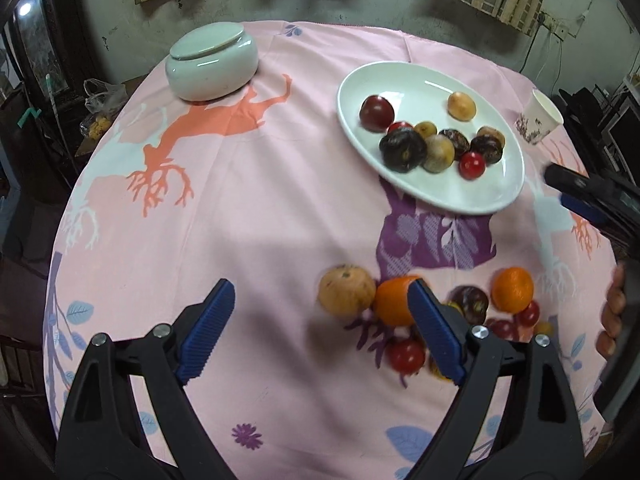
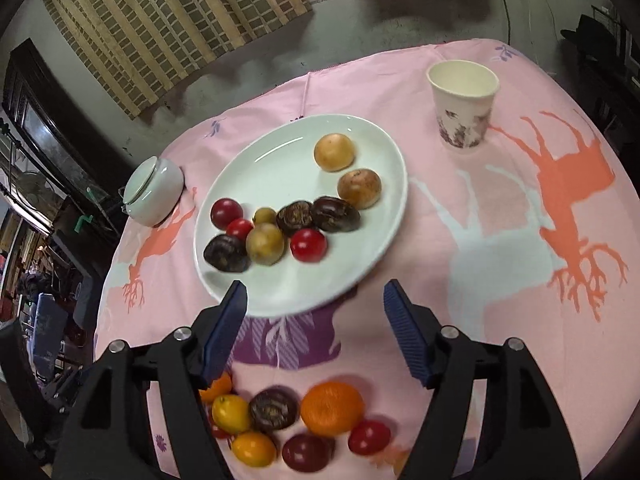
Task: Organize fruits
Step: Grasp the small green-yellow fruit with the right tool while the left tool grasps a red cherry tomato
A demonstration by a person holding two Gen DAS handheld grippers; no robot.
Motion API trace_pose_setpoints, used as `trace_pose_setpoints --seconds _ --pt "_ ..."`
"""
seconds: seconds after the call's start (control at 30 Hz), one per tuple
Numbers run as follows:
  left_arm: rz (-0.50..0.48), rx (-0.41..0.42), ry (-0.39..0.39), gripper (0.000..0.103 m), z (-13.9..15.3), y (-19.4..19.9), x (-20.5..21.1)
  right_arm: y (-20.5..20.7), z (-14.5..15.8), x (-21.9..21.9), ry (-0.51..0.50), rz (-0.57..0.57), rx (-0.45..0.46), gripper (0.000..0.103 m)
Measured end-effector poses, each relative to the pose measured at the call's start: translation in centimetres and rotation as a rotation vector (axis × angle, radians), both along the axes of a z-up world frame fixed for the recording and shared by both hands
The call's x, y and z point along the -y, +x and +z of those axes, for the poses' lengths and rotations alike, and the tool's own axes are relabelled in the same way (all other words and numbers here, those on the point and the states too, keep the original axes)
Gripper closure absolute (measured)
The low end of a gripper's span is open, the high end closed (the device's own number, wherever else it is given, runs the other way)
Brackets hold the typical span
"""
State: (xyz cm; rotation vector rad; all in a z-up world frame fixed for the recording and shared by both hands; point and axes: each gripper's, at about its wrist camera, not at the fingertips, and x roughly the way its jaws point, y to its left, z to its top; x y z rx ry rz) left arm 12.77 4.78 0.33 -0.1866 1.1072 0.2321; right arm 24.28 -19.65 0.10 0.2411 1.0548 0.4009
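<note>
On the pink deer-print worktop (image 1: pixel 260 208), no brand or writing is readable. The left hand-held gripper (image 1: pixel 320 320) is released, jaws wide apart and grasping nothing; loose fruits lie at its 2 o'clock: a tan fruit (image 1: pixel 346 290), an orange (image 1: pixel 394 300) touching it behind the right pad, a second orange (image 1: pixel 513 289), and a dark fruit (image 1: pixel 470 305). The right hand-held gripper (image 2: pixel 315 322) is also released and empty, hovering above those loose fruits, with the white plate (image 2: pixel 280 160) of sorted fruits at its 12 o'clock. A paper cup (image 2: pixel 464 104) stands at 2 o'clock, a lidded white jar (image 2: pixel 154 190) at 10 o'clock.
</note>
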Motion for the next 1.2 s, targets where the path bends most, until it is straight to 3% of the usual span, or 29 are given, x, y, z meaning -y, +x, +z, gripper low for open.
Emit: trace_pose_setpoints --seconds 0.23,0.47,0.63,0.9,1.2 --pt "-0.017 -0.062 -0.014 0.013 -1.6 -2.9 0.1 -8.9 -2.2 4.2 -0.045 -0.029 -0.079 0.028" --pt "-0.016 -0.103 -0.031 0.013 -2.5 -5.0 0.5 -14.1 -4.5 4.0 -0.096 0.005 -0.142 0.028" --pt "-0.033 -0.113 -0.026 0.013 -2.5 -5.9 1.2 -15.3 -4.7 2.8 -0.071 0.048 -0.154 0.028" --pt "-0.064 -0.129 -0.024 0.013 -2.8 -6.6 2.1 -15.6 -4.6 1.6 -0.134 0.091 -0.137 0.028" --pt "-0.068 -0.155 -0.047 0.013 -3.8 -6.1 2.0 -13.8 -5.8 3.5 -0.220 0.011 -0.127 0.032"
